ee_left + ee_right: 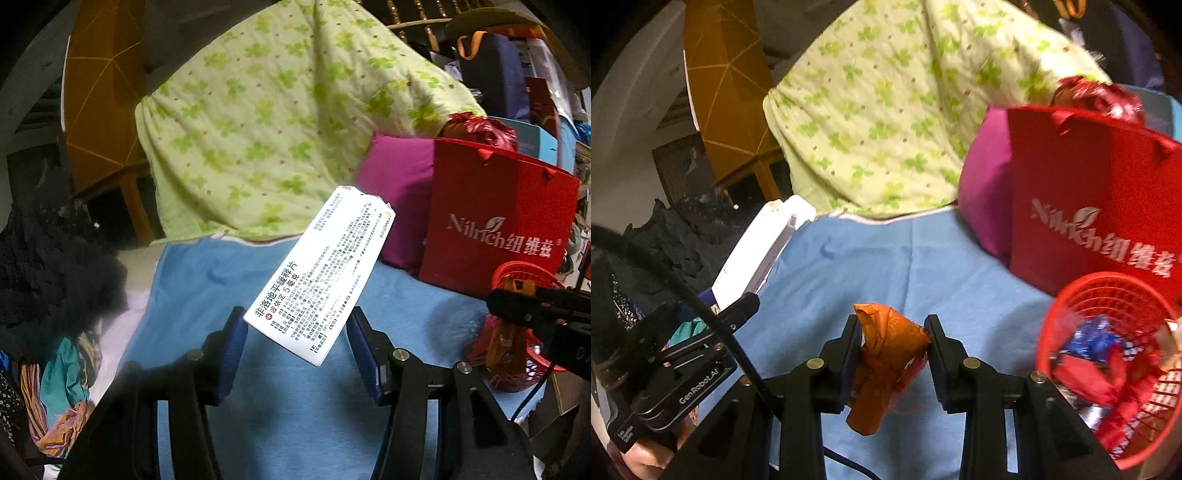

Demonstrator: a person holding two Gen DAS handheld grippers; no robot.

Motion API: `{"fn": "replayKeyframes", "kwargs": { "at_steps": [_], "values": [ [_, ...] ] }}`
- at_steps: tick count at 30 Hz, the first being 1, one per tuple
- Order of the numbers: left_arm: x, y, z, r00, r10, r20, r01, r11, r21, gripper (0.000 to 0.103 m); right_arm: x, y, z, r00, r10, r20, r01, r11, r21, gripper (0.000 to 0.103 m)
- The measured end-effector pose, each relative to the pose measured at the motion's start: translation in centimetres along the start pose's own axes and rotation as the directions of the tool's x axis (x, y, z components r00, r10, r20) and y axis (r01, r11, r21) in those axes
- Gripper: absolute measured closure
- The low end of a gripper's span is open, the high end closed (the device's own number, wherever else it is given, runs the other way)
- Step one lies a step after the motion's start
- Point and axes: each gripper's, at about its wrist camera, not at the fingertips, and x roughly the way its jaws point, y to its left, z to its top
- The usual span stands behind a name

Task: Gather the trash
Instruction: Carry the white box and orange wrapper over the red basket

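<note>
My left gripper (295,332) is shut on a white medicine box (325,273) with black Chinese print, held tilted above the blue sheet (280,413). The box also shows in the right wrist view (757,254), at the left. My right gripper (892,336) is shut on a crumpled orange wrapper (886,362), held above the sheet. A red mesh basket (1123,317) with several wrappers inside sits at the lower right of the right wrist view. In the left wrist view the basket (517,269) stands at the right, behind the right gripper.
A red Nilrich paper bag (495,225) and a magenta cushion (399,195) stand behind the basket. A green clover quilt (266,110) lies at the back. Dark and colourful clothes (55,295) pile at the left. An orange cabinet (103,92) stands back left.
</note>
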Motion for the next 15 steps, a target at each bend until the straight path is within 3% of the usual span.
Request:
{"fn": "replayKeyframes", "kwargs": {
  "at_steps": [7,15],
  "values": [
    [-1.8,-2.3,0.4,1.0,-0.011,0.028,0.01,1.0,0.027,0.046,-4.6,-2.3,-0.6,0.997,-0.032,0.07,0.03,0.999,0.034,0.066],
    [-2.7,-4.6,0.7,0.999,-0.028,0.039,0.026,0.998,0.061,0.046,-6.9,-4.5,-0.9,0.991,-0.065,0.119,0.057,0.996,0.073,0.066]
  ]
}}
